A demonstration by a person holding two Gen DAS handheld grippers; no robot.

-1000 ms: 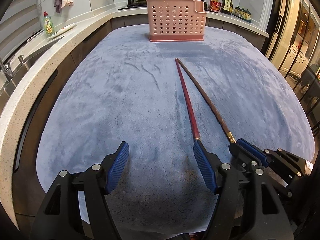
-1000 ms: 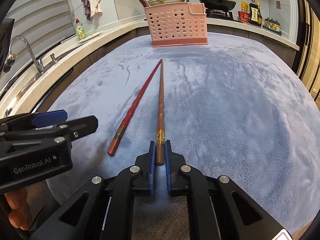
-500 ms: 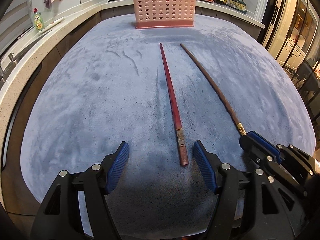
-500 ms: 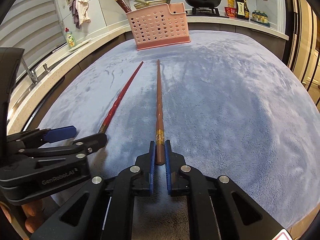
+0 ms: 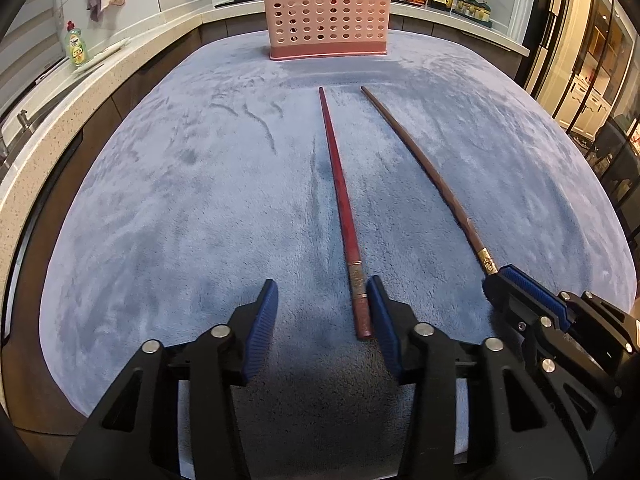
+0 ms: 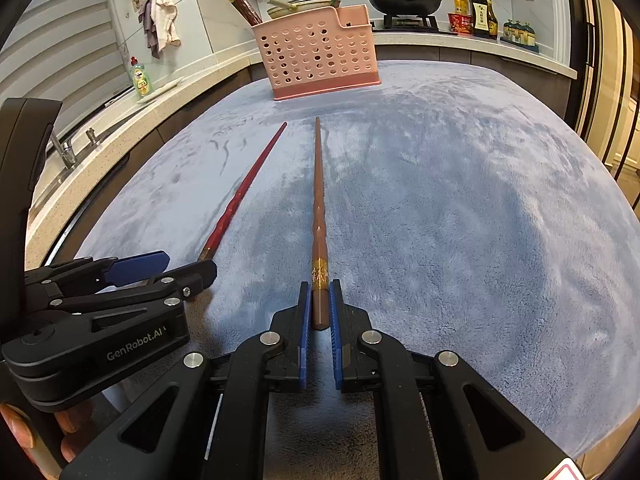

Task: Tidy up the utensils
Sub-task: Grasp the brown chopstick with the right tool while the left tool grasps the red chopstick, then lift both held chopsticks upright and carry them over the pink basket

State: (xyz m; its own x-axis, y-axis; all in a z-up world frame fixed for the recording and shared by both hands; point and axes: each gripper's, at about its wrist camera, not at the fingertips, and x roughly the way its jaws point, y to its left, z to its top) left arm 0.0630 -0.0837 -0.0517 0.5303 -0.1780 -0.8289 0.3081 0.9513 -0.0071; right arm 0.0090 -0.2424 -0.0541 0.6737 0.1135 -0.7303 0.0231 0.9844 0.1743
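Observation:
A red chopstick (image 5: pixel 340 184) lies on the blue-grey cloth (image 5: pixel 160 220), pointing at the pink perforated utensil basket (image 5: pixel 328 16). Its thick end sits between the jaws of my left gripper (image 5: pixel 322 308). The jaws are closing: the right pad (image 5: pixel 380 316) is right beside the chopstick and the left pad (image 5: pixel 266 312) is still well apart. My right gripper (image 6: pixel 320 308) is shut on the thick end of a brown chopstick (image 6: pixel 318 200), just past its gold band. In the right wrist view, the left gripper (image 6: pixel 188 268) covers the end of the red chopstick (image 6: pixel 244 196).
The basket (image 6: pixel 320 52) stands at the cloth's far edge with several chopsticks upright in it. A stone counter with a green soap bottle (image 5: pixel 78 46) and a tap (image 6: pixel 68 152) runs along the left. A wok (image 6: pixel 404 0) and sauce bottles (image 6: pixel 480 12) line the back counter.
My left gripper shifted so the red chopstick's thick end came between its jaws, then the jaws narrowed. The right gripper kept its hold on the brown chopstick.

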